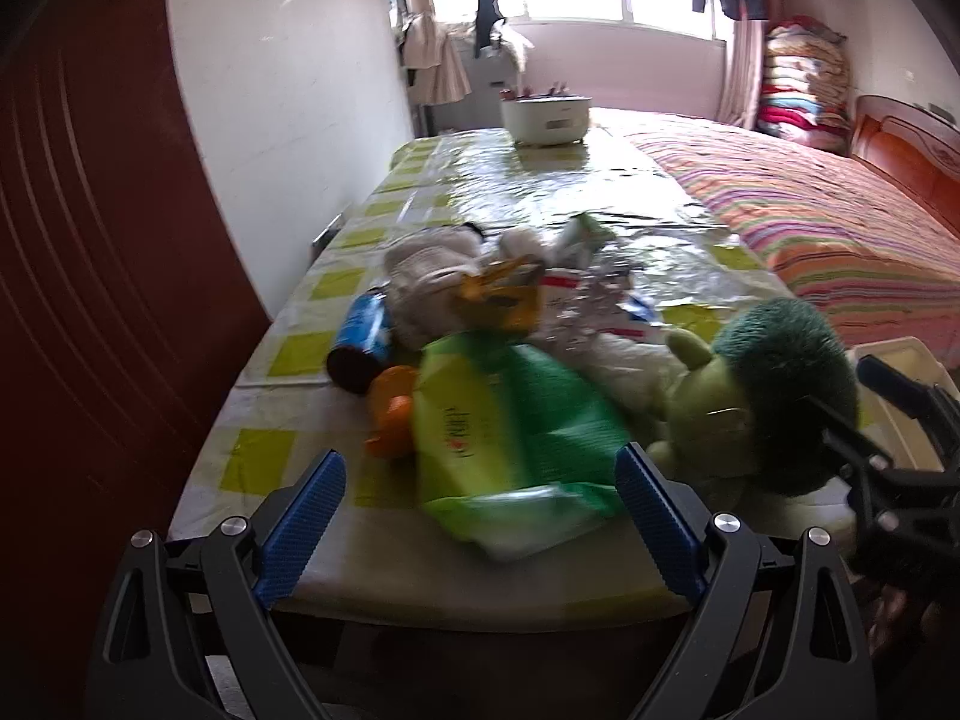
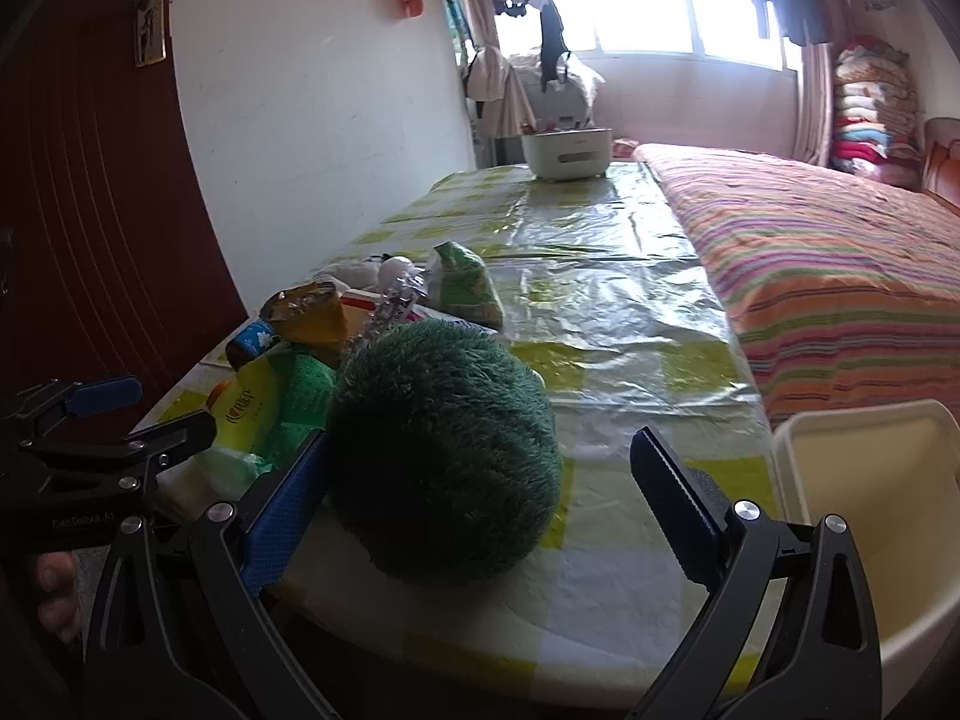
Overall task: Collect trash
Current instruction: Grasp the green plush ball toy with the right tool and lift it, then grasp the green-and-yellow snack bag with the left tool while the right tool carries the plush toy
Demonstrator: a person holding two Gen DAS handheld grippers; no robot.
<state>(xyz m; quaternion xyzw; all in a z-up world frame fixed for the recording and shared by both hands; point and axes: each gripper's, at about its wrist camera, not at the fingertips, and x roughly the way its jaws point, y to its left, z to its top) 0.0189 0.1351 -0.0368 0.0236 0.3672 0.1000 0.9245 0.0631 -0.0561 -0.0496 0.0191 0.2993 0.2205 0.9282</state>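
The left gripper [image 1: 480, 510] stands wide open at the near edge of the table [image 1: 288, 360], holding nothing; a green and yellow plastic packet [image 1: 510, 438], glossy and crumpled with a pale torn end, lies on the cloth between its blue ribbed fingers [image 1: 300, 528], apart from both pads. The right gripper [image 2: 480, 492] is likewise spread wide and empty — a round, shaggy dark green plush toy [image 2: 444, 450] sits between its jaws, its fur brushing or nearly brushing the left-hand blue pad and well clear of the other. In the left wrist view the toy shows a smooth lime-green body beside the fuzzy ball. Behind the packet the rest of the litter is heaped together: a blue-labelled bottle [image 1: 360, 342] on its side, a rounded orange piece [image 1: 390, 408], a yellow foil wrapper [image 1: 504, 294], crinkled silvery foil [image 1: 576, 306] on a red and white wrapper, a grey-white cloth bundle [image 1: 426, 282] and a small green pouch [image 2: 462, 282] standing as a pyramid. The table wears a shiny, wrinkled yellow-checked plastic sheet. A cream plastic bin [image 2: 870, 516], smooth-walled and square-cornered, stands just off the table's right corner, beside a striped bedspread [image 2: 828, 252]. A white box-like container [image 2: 567, 153] rests at the table's far end.
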